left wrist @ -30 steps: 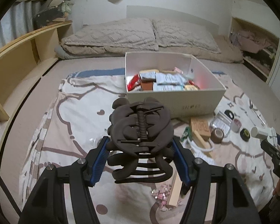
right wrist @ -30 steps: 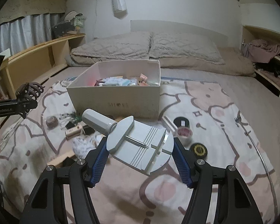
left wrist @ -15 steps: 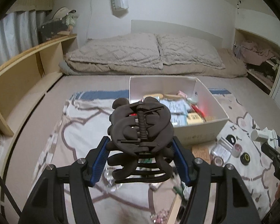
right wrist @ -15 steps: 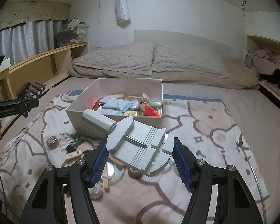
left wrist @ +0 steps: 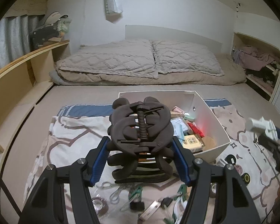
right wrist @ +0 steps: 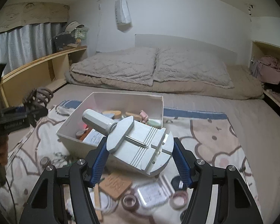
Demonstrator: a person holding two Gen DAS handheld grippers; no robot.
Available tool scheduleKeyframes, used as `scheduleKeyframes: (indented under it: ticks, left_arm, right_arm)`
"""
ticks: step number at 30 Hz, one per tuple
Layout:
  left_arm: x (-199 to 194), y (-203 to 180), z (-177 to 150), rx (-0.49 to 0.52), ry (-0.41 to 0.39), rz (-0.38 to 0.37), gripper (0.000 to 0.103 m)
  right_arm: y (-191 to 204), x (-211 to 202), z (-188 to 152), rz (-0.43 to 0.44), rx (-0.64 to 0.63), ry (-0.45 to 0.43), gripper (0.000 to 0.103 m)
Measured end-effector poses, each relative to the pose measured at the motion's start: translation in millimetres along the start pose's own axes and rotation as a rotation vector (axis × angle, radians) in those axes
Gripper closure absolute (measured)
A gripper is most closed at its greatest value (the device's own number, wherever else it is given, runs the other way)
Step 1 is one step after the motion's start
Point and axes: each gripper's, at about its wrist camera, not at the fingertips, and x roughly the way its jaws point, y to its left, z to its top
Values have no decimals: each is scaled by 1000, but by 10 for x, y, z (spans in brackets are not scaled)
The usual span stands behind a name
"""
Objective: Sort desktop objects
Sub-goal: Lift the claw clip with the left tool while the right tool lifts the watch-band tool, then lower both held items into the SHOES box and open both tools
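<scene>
My left gripper (left wrist: pixel 141 155) is shut on a large dark brown hair claw clip (left wrist: pixel 141 130), held above the blanket just left of the white box (left wrist: pixel 212 119). My right gripper (right wrist: pixel 140 155) is shut on a grey plastic watch-link tool (right wrist: pixel 140 145) with a round handle, held over the box's (right wrist: pixel 110 97) near right corner. The box holds packets, a red pouch and other small things. At the right edge of the left wrist view the right gripper with the grey tool (left wrist: pixel 259 125) shows; the clip (right wrist: pixel 39 97) shows at the left of the right wrist view.
Loose items lie on the patterned blanket in front of the box: tape rolls (right wrist: pixel 129 200), a cork-brown square (right wrist: pixel 115 183), a clear packet (right wrist: pixel 152 194), clips (left wrist: pixel 135 196) and black discs (left wrist: pixel 230 158). Pillows and bedding (left wrist: pixel 140 63) lie behind. Wooden shelves (left wrist: pixel 18 71) run along the left wall.
Both grippers have risen and moved toward the box with their objects still held; the box interior now lies more below them and the floor clutter has slid to the frames' bottom.
</scene>
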Motion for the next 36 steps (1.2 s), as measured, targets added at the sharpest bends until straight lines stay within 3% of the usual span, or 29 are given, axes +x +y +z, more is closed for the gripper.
scheduleKeyframes:
  ticks: [10, 21, 32, 36]
  left_arm:
    - [545, -60, 49, -18, 42, -43, 38]
    - [1000, 23, -10, -9, 71, -50, 38]
    - [1210, 90, -68, 31, 76, -87, 38]
    - [1269, 106, -86, 37, 77, -109, 38]
  right_arm:
    - [11, 621, 388, -8, -26, 52, 36]
    - [146, 1574, 649, 30, 1, 236, 36]
    - [255, 2463, 698, -17, 31, 473, 36]
    - [289, 2660, 678, -44, 28, 519, 36]
